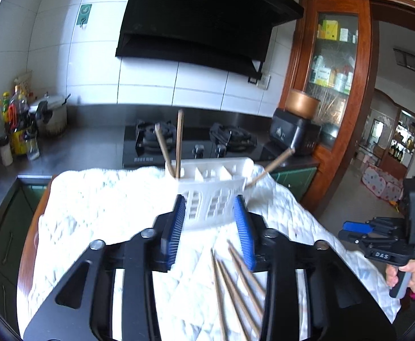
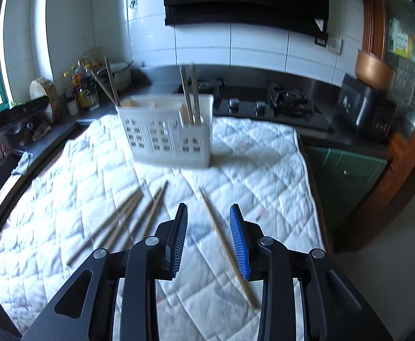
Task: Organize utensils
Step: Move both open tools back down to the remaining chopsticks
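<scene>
A white plastic utensil caddy stands on a white quilted cloth; it also shows in the right wrist view. Chopsticks stand upright in its end compartments. My left gripper is open, its blue pads either side of the caddy's near wall, apart from it. Several loose chopsticks lie on the cloth below it. My right gripper is open and empty, low over a single chopstick lying between its pads. More loose chopsticks lie to its left.
A gas hob and steel counter run behind the cloth. Bottles and a pot stand at the back left. A black appliance with a copper bowl sits at the right. The cloth's right edge drops to green cabinets.
</scene>
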The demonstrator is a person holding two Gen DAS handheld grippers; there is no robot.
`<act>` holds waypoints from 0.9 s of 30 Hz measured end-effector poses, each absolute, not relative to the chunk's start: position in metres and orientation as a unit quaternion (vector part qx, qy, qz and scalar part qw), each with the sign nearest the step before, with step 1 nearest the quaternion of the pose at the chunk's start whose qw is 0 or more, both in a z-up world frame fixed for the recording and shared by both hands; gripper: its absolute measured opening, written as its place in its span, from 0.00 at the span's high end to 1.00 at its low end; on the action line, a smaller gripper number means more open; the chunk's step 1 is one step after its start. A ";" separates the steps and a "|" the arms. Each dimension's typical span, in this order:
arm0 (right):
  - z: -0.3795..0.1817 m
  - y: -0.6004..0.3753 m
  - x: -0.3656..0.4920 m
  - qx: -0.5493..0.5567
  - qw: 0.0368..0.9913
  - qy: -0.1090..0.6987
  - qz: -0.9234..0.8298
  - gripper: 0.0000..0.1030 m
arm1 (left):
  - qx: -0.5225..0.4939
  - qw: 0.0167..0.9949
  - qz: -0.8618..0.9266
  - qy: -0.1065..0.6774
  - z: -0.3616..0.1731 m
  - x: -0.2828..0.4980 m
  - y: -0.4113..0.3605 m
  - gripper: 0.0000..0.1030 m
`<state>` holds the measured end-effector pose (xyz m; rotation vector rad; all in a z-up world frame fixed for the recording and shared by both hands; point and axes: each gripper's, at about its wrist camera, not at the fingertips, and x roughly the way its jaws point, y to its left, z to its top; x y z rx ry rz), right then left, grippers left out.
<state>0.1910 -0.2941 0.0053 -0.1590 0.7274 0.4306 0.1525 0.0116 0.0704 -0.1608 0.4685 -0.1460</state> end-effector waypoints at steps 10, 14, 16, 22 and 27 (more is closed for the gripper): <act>-0.073 -0.311 0.191 -0.144 0.893 0.383 0.186 0.70 | -0.107 0.949 -0.057 0.290 0.007 0.119 0.011 0.62; -0.091 -0.315 0.198 -0.153 0.885 0.397 0.188 0.70 | -0.106 0.944 -0.048 0.307 -0.012 0.108 0.010 0.61; -0.096 -0.316 0.202 -0.153 0.883 0.402 0.190 0.70 | -0.107 0.943 -0.044 0.312 -0.019 0.102 0.012 0.61; -0.102 -0.314 0.211 -0.168 0.875 0.411 0.195 0.72 | -0.106 0.937 -0.035 0.330 -0.036 0.092 0.012 0.62; -0.106 -0.311 0.213 -0.179 0.868 0.415 0.207 0.80 | -0.112 0.931 -0.028 0.345 -0.048 0.088 0.016 0.61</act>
